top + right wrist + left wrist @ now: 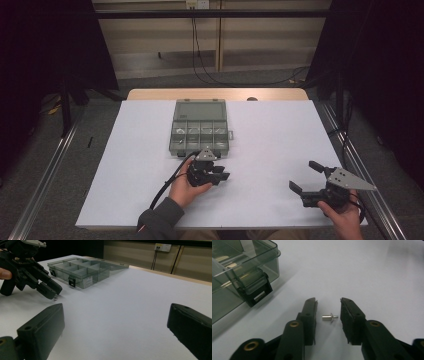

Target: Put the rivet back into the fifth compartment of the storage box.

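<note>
The left gripper (328,312) stood with its black jaws narrowed around a small silver metal rivet-like pin (330,317) lying on the white table cover (280,135), a gap showing on either side, so the pick looked about to happen but not yet made. Lifting it and dropping it into the open grey translucent plastic compartment box (199,131), just beside the gripper, seemed left to do. The right gripper (306,176) waited well apart, jaws wide and empty. Nothing stood between pin and box except the box's black latch (257,293)
</note>
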`<state>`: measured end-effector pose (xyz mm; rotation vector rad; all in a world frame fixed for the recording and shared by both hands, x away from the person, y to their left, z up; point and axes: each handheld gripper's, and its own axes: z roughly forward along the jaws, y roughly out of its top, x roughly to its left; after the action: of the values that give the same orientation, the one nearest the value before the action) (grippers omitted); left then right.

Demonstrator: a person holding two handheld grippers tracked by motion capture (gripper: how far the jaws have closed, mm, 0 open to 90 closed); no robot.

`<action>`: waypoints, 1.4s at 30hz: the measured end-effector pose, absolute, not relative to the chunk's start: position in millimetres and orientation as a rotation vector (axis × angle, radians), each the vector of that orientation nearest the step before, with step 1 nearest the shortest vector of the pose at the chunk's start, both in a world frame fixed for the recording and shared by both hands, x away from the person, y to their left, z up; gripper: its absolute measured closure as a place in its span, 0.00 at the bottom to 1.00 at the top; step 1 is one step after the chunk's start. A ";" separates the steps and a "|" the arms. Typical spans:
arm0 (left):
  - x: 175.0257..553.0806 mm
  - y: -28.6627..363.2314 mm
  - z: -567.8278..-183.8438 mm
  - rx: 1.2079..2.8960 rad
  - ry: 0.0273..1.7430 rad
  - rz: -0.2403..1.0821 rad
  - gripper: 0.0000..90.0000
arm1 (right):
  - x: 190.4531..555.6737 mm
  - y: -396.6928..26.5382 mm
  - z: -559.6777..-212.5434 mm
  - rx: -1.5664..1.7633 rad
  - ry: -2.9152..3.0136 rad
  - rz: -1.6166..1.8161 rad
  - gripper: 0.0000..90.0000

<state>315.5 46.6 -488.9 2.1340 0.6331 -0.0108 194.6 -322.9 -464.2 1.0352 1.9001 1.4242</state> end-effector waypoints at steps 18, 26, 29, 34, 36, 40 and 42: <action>312.7 41.3 -489.3 2.184 0.590 0.007 0.83 | 194.2 -322.4 -464.3 1.031 1.907 1.417 0.01; 315.0 45.0 -488.5 2.164 0.617 -0.003 0.83 | 193.8 -323.6 -464.0 1.034 1.903 1.418 0.01; 316.7 49.5 -484.7 2.141 0.630 0.002 0.83 | 193.7 -323.7 -463.7 1.034 1.901 1.418 0.01; 318.6 55.1 -479.5 2.104 0.649 0.014 0.83 | 193.7 -323.6 -463.6 1.034 1.900 1.419 0.01; 320.2 58.3 -477.4 2.095 0.653 0.018 0.83 | 193.8 -323.5 -463.7 1.030 1.903 1.418 0.01; 324.2 67.3 -472.2 2.066 0.677 0.029 0.83 | 193.8 -323.4 -463.7 1.031 1.903 1.418 0.01; 326.2 72.4 -469.4 2.048 0.689 0.037 0.83 | 193.8 -323.4 -463.8 1.031 1.903 1.417 0.01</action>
<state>326.2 72.4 -469.4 2.0482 0.6889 0.0369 193.8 -323.4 -463.8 1.0309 1.9032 1.4175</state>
